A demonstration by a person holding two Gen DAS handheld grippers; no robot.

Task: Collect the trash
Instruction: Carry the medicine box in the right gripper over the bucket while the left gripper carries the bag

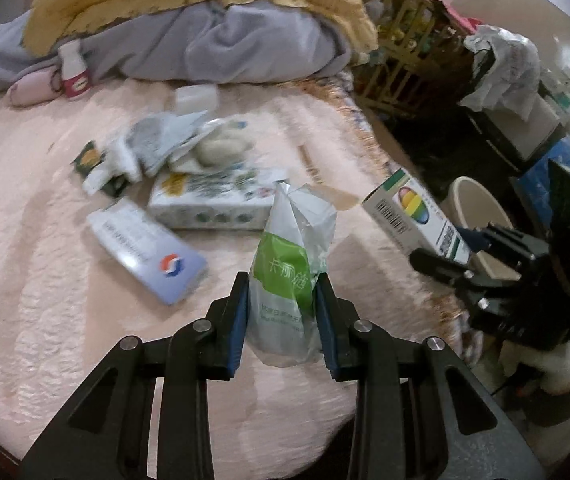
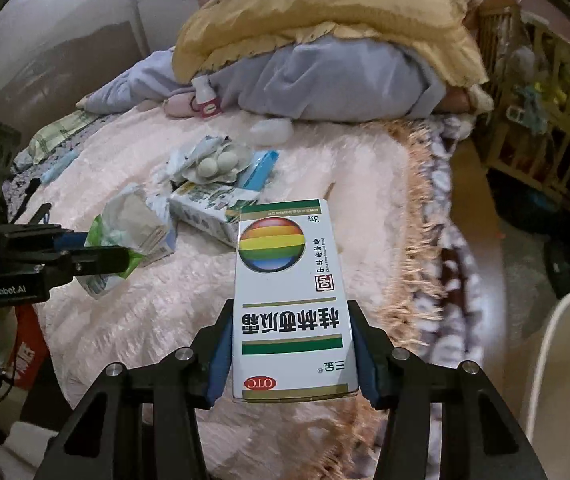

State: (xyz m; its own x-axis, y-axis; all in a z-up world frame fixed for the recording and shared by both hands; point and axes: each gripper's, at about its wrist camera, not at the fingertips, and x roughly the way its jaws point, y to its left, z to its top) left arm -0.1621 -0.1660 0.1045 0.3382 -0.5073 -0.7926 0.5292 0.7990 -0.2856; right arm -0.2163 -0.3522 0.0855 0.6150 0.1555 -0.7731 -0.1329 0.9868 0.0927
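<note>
My left gripper [image 1: 283, 284] is shut on a crumpled green and white plastic bag [image 1: 293, 240] held above the pink bed cover; the bag also shows in the right wrist view [image 2: 125, 232]. My right gripper [image 2: 291, 312] is shut on a white medicine box with a rainbow ball print [image 2: 289, 292], held over the bed's right edge; the box also shows in the left wrist view [image 1: 417, 212]. More trash lies on the bed: a lilac and white box [image 1: 149, 248], a green-printed white box [image 1: 209, 200], and a heap of wrappers with white balls [image 1: 189, 144]. A cream bin [image 2: 565, 364] stands on the floor at right.
A yellow quilt and lilac blanket [image 1: 205, 28] are piled at the back of the bed. A small pink-labelled bottle [image 1: 73, 68] stands by them. A wooden crib [image 1: 409, 52] and cluttered furniture stand right of the bed. The bed's fringed edge [image 2: 425, 208] runs along the right.
</note>
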